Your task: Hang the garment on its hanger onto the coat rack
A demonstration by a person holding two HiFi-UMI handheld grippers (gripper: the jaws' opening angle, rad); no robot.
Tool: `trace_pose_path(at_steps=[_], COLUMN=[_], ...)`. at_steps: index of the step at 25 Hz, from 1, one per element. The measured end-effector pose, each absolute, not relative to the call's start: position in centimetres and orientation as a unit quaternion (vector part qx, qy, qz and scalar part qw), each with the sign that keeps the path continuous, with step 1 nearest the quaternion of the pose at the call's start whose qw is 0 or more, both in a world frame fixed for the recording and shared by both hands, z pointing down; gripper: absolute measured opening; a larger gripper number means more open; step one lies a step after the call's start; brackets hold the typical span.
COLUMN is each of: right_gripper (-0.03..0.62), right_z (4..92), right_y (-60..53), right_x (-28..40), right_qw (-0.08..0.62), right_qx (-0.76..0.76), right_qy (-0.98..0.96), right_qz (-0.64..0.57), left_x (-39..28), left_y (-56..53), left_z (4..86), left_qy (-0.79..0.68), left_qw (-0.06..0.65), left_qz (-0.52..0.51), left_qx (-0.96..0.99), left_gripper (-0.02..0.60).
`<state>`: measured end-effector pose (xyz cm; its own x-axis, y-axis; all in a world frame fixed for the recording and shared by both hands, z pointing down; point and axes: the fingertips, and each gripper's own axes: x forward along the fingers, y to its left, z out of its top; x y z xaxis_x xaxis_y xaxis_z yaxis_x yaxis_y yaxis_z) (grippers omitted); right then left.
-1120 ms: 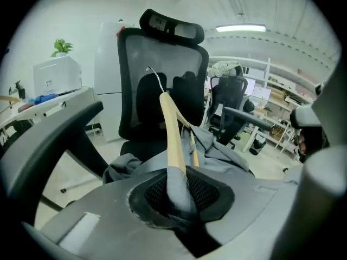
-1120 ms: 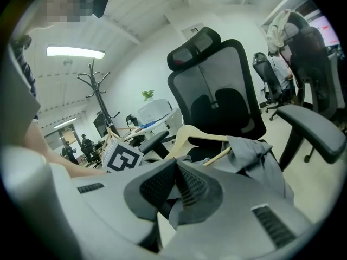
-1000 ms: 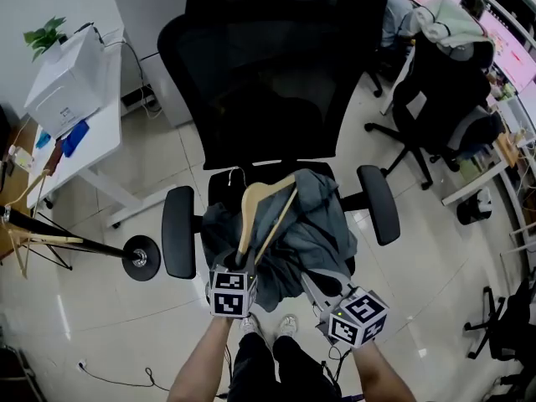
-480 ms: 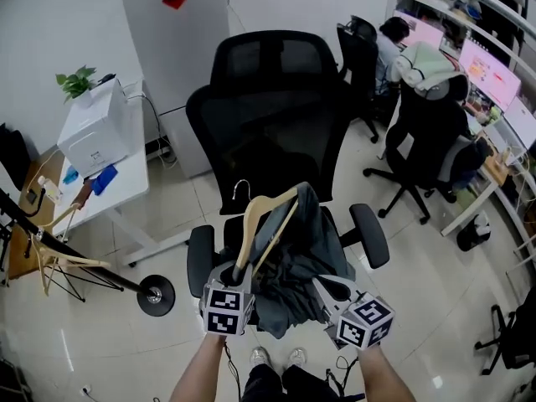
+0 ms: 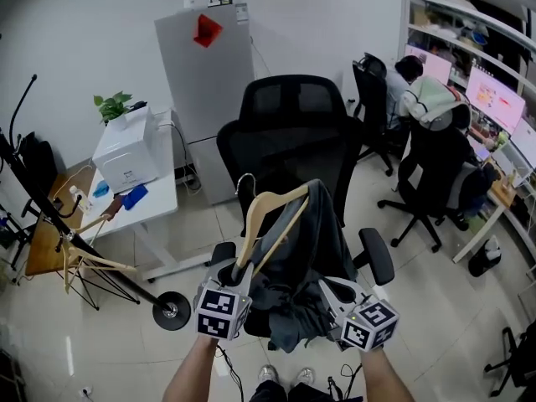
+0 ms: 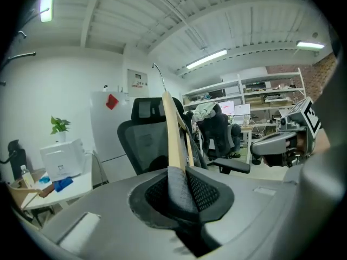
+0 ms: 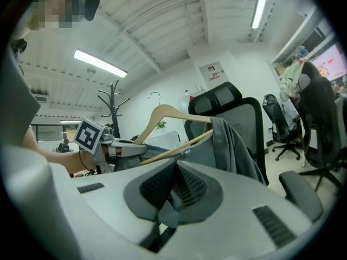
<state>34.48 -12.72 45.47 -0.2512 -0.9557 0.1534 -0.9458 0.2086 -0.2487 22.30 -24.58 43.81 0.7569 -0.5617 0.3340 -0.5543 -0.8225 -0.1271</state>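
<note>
Garment [image 5: 318,249] drapes hanger [image 5: 248,229]; one hanger end hidden.

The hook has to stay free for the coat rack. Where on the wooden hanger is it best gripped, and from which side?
Grip the lower end of the hanger's bare wooden arm, coming from below on the person's side, as the left gripper does. That end sticks out clear of the garment, which drapes the other arm, and the hook stands free on top.

Grey garment [image 5: 322,243] hangs off a tilted wooden hanger [image 5: 249,224].
</note>
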Motion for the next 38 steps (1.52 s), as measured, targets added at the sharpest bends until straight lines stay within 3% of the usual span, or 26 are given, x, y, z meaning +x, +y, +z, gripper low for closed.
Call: trace_pose_path(at_steps=[10, 19, 29, 38], right_gripper=[0.002, 0.002, 0.002, 0.002], right_z=[40.3, 35.2, 32.9, 31.4], right_y=[-10.6, -4.3, -1.9, -7.3], right_x=[31.5, 23.6, 16.0, 7.4], right_qw=[0.043, 0.028, 0.022, 0.036], right_qx=[-0.621, -0.66, -0.636, -0.53], right_qy=[0.777, 0.751, 0.772, 0.847], right_qz=[-0.096, -0.025, -0.002, 0.015], left_x=[19.4, 12.6, 1.7, -10.0], left_y=[-21.2, -15.4, -11.1, -12.6], left_z=[36.4, 32.9, 30.0, 29.0], left_qy=[0.251, 0.19, 0.176, 0.282], left_qw=[0.032, 0.053, 0.052, 0.033], left_qz=[-0.127, -0.101, -0.104, -0.101], left_qx=[-0.959, -0.975, -0.977, -0.953], left_gripper=[0.054, 0.054, 0.054, 0.054])
